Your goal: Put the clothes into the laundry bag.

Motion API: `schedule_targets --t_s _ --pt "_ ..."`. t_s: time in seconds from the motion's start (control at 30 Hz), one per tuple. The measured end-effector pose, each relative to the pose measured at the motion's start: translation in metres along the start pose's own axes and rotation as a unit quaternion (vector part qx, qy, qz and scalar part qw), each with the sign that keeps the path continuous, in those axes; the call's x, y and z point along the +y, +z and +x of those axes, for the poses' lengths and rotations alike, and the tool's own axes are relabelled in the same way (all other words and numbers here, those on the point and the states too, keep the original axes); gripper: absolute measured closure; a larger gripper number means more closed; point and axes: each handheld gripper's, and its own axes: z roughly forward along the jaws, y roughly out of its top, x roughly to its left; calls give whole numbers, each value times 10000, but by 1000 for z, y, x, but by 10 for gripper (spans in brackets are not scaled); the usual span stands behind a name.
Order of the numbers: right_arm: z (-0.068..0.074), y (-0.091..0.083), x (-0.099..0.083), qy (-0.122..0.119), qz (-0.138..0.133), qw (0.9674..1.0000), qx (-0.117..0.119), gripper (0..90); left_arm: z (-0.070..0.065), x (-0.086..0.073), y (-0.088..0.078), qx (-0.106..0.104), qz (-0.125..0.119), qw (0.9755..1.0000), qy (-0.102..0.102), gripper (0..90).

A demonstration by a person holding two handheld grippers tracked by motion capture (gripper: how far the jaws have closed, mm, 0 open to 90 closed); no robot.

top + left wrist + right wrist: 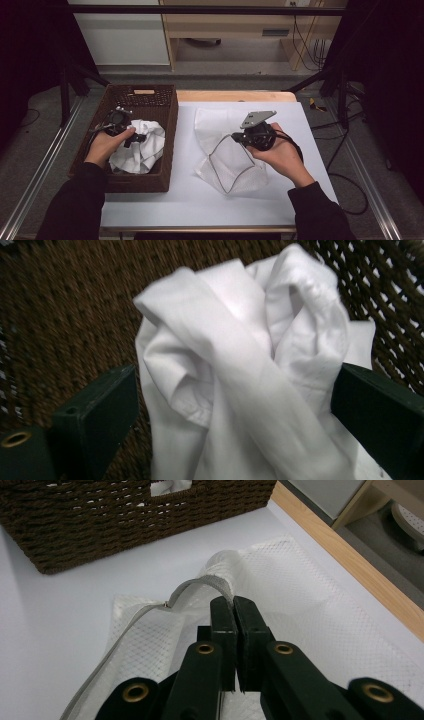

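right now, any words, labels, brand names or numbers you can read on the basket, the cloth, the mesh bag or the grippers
None can be read.
Dark brown woven wicker basket: no label or tag.
Crumpled white cloth in the basket: plain, no print.
White mesh laundry bag with grey zipper edge on the white table: no writing.
Left gripper and right gripper: black jaws with brass rivets, no markings.
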Motion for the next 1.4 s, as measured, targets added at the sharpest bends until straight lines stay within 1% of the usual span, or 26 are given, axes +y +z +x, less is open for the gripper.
schedule_targets --t_s 0.13,0.17,0.23,0.33,0.37,0.4,0.43,0.5,0.57,0.63,0.67,0.7,0.77,0.8,0.87,0.9,0.93,1.0,1.07,1.1,1.13,1.17,1.23,1.3,1.4 --pt "0 1 0 -2 24 10000 20 886 -1 -4 4 -208 31 9997 -142 54" --pt "0 1 0 -13 21 10000 24 885 -1 -4 4 -208 31 9997 -142 54" --pt "0 2 1 -6 17 10000 25 885 -1 -6 7 -292 95 9994 -160 48" --pt "-1 2 1 9 16 10000 29 885 -1 -7 9 -337 125 9992 -190 43" --pt "-1 2 1 8 21 10000 34 885 -2 -8 12 -535 196 9981 -227 43" --pt "0 2 2 10 29 10000 32 885 -4 -8 13 -647 238 9974 -218 45" --pt "0 2 2 1 36 10000 31 885 -6 -8 14 -684 234 9972 -209 45" --pt "0 1 2 -15 33 10000 27 885 -8 -8 15 -705 238 9971 -145 44" --pt "0 0 3 -14 38 10000 26 884 -10 -8 15 -735 200 9970 -155 44" --pt "-1 0 3 -2 64 10000 25 884 -10 -8 16 -654 256 9975 -84 42" --pt "-1 0 3 -2 64 10000 25 884 -10 -8 16 -654 256 9975 -84 42" --pt "0 1 4 1 61 10000 21 884 -11 -9 20 -512 331 9981 -8 42" --pt "1 2 5 -30 74 10000 23 884 -12 -10 25 -306 382 9988 47 41" --pt "2 2 5 -33 76 10000 29 884 -12 -10 25 -306 382 9988 47 38" --pt "3 3 6 -51 95 9999 37 884 -10 -12 31 -152 417 9990 -14 25" --pt "3 3 6 -51 95 9999 37 884 -10 -12 31 -152 417 9990 -14 27" --pt "3 3 6 -65 113 9999 35 884 -8 -13 33 -113 466 9988 -63 32" --pt "3 4 7 -83 131 9999 38 884 -8 -13 34 -117 550 9983 -139 82" --pt "3 4 7 -93 151 9998 34 884 -8 -13 35 -68 641 9978 -134 153" --pt "3 4 7 -93 151 9998 34 884 -8 -13 35 -68 641 9978 -134 175" --pt "3 4 8 -99 154 9998 32 884 -9 -13 35 -52 649 9978 -123 175" --pt "3 4 8 -103 155 9998 23 884 -10 -12 34 -52 652 9978 -73 266" --pt "4 4 8 -97 169 9998 10 884 -10 -11 31 -7 661 9978 -7 362" --pt "4 4 8 -110 191 9998 20 884 -11 -11 29 -10 674 9977 25 437" --pt "4 4 8 -109 206 9997 20 884 -10 -9 25 -18 646 9979 17 574"
